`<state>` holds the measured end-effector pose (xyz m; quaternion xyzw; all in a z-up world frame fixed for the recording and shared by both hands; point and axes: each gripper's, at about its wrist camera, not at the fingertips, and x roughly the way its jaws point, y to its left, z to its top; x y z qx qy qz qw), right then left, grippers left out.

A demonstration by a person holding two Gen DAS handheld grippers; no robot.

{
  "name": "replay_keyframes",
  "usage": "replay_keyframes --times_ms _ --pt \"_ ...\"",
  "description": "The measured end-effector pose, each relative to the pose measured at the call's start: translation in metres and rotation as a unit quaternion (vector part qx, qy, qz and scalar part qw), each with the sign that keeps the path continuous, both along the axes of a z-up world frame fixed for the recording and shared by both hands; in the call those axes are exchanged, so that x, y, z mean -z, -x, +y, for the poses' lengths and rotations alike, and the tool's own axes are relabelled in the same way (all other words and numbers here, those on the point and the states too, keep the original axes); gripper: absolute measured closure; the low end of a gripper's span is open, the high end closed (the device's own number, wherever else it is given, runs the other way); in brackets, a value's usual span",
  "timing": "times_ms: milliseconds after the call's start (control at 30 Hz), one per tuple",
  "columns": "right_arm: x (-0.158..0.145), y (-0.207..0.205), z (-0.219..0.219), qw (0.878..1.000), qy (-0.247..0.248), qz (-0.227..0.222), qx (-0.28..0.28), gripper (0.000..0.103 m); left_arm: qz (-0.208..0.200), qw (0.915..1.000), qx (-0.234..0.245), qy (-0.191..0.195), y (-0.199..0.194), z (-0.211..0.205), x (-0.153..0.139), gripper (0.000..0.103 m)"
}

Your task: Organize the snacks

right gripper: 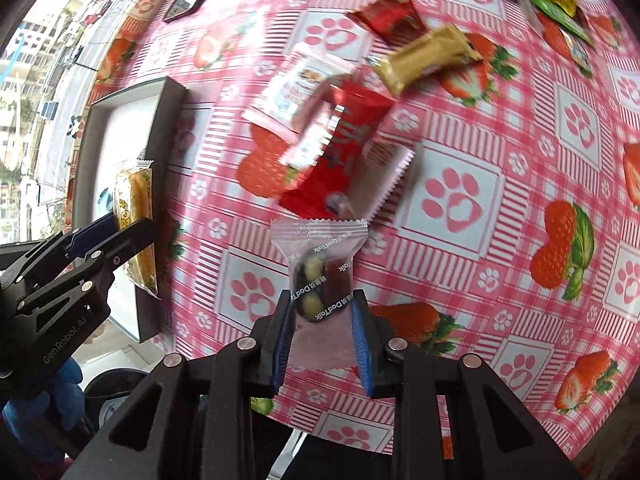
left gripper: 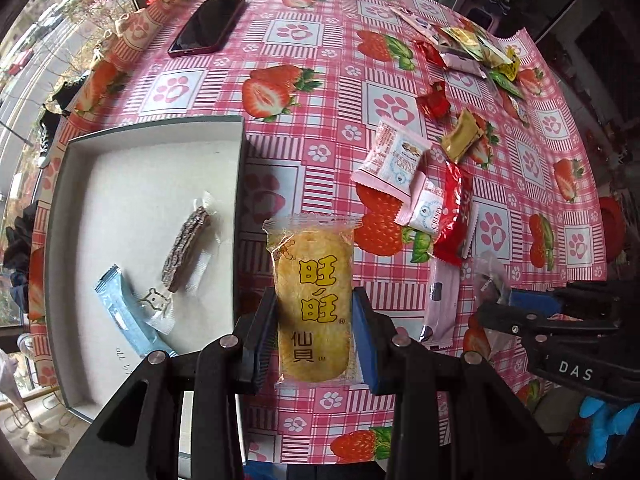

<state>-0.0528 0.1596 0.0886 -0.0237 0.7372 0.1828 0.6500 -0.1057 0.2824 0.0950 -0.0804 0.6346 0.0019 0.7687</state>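
Observation:
My left gripper [left gripper: 314, 296] is shut on a yellow rice-cracker packet [left gripper: 312, 256], held above the tablecloth just right of the shallow grey box [left gripper: 240, 184]. The box holds a blue packet [left gripper: 120, 312], a dark brown bar [left gripper: 188, 248] and a small clear packet [left gripper: 158, 304]. My right gripper [right gripper: 321, 298] is shut on a clear packet with a dark snack [right gripper: 320, 248], lifted over the table. In the right wrist view the left gripper [right gripper: 120, 232] holds the cracker [right gripper: 136, 200] by the box [right gripper: 160, 152]. The right gripper [left gripper: 500, 300] shows at the left view's right edge.
Loose snacks lie right of the box: pink-white packets [left gripper: 394, 156], a red packet [left gripper: 454, 216], a gold one [left gripper: 462, 140], a long pink one [left gripper: 440, 304], and a far pile [left gripper: 476, 52]. A phone [left gripper: 208, 24] lies at the back. A blue-gloved hand [left gripper: 608, 428] shows low right.

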Motion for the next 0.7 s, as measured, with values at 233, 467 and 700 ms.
replay_keyframes --times_ms 233,467,700 --pt "-0.004 -0.007 0.051 0.999 -0.012 -0.009 -0.046 0.074 -0.006 0.9988 -0.050 0.001 0.008 0.052 -0.006 0.064" --pt "0.003 -0.004 0.110 0.996 -0.030 -0.017 -0.087 0.074 -0.005 0.9940 -0.108 -0.013 0.008 0.107 -0.005 0.064" --pt "0.007 -0.012 0.169 0.992 -0.043 -0.015 -0.116 0.074 -0.002 0.9890 -0.147 -0.018 0.007 0.148 0.000 0.064"
